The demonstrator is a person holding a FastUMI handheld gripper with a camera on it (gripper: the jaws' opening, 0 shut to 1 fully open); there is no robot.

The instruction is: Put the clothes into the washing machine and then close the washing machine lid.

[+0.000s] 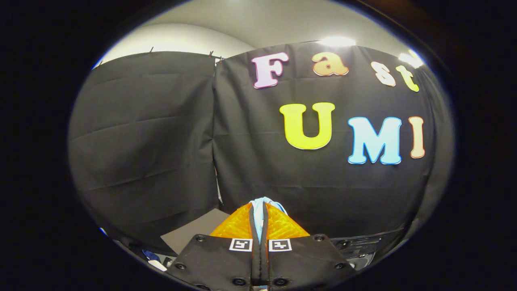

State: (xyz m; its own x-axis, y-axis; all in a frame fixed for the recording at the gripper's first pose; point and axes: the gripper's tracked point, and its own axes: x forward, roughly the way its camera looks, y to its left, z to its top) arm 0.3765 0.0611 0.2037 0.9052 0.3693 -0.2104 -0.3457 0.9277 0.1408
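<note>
Black cloth (161,133) hangs as the booth's wall across almost all we see, in two panels that meet at a vertical seam, with creases running across the left panel. Above it we note a pale ceiling (258,20) and two bright lamps near the top of the right panel.

We see the gripper (261,212) raised and aimed at the wall rather than down at any surface. Its two fingers are drawn close together, with only a narrow slit between them. A piece of light blue and white clothing (261,204) is pinched in that slit: a small fold pokes out just past the fingertips and a thin strip of it runs back between the fingers. We judge the fingers clenched on this garment, both sides pressing it. How much fabric hangs below we cannot tell, since the gripper body hides it.

Low and to the left of the fingers, a flat grey panel (194,232) juts out at an angle; we cannot tell what it belongs to. Below it lies a scrap of blue and white cloth (152,259), too small to identify. Low and to the right of the fingers we note a dark moulded surface with buttons (357,248), possibly part of the washing machine, though we cannot be sure.
</note>
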